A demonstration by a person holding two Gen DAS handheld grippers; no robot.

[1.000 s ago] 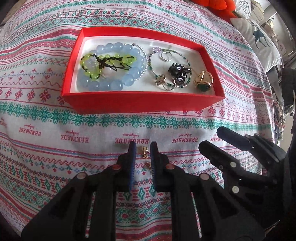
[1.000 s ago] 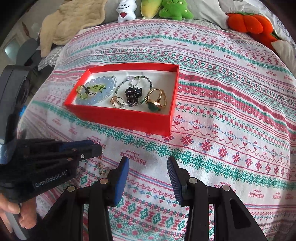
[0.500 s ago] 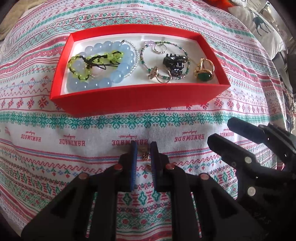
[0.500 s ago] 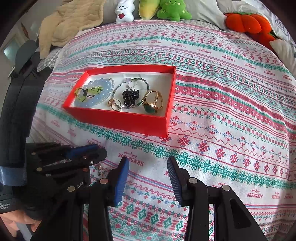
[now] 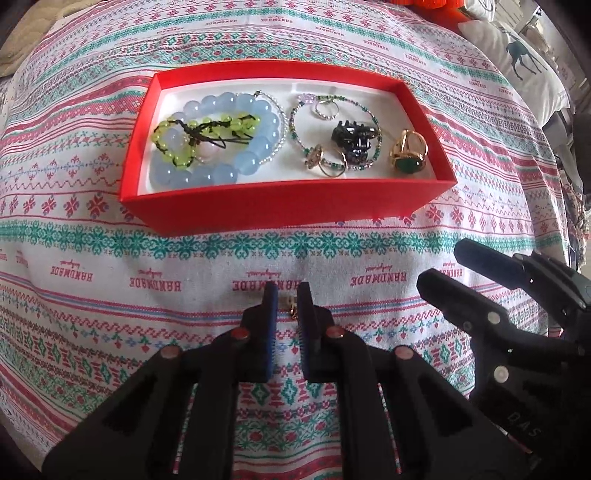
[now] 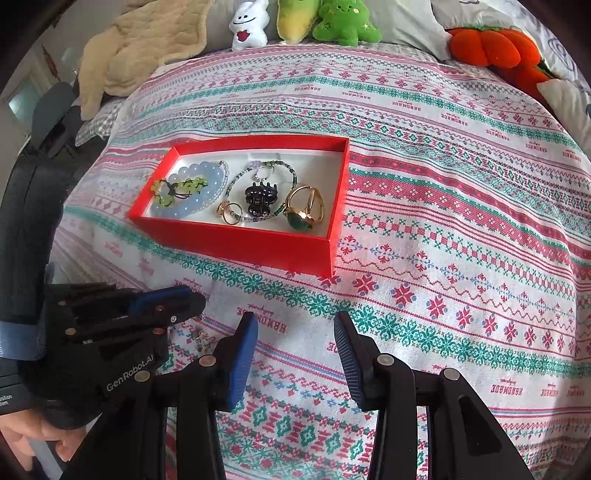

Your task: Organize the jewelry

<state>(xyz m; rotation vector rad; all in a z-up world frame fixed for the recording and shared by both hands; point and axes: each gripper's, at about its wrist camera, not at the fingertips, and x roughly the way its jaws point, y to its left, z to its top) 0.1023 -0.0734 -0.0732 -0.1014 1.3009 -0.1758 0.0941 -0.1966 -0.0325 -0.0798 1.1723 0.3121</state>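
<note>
A small gold earring (image 5: 291, 308) lies on the patterned cloth between the blue pads of my left gripper (image 5: 287, 291). Its jaws are closing to a narrow gap; the earring sits by the right pad, with a sliver of cloth showing on its left. The right wrist view shows the left gripper (image 6: 195, 301) pointing down over small gold pieces (image 6: 202, 336). My right gripper (image 6: 295, 325) hovers open and holds nothing, just right of the left one. Beyond both stands the red box (image 5: 288, 206) with a blue bead bracelet (image 5: 255, 158), a black hair claw (image 5: 352, 142) and a green-stone ring (image 5: 408, 155).
The cloth covers a bed. Plush toys (image 6: 343, 26) and an orange plush pumpkin (image 6: 495, 44) line its far edge, with a beige blanket (image 6: 140, 48) at the far left. A deer-print pillow (image 5: 524, 59) lies at the right. A hand (image 6: 33, 435) holds the left gripper's handle.
The left gripper has tilted a little toward the box and its jaws have narrowed around the earring. The right gripper has kept still and open.
</note>
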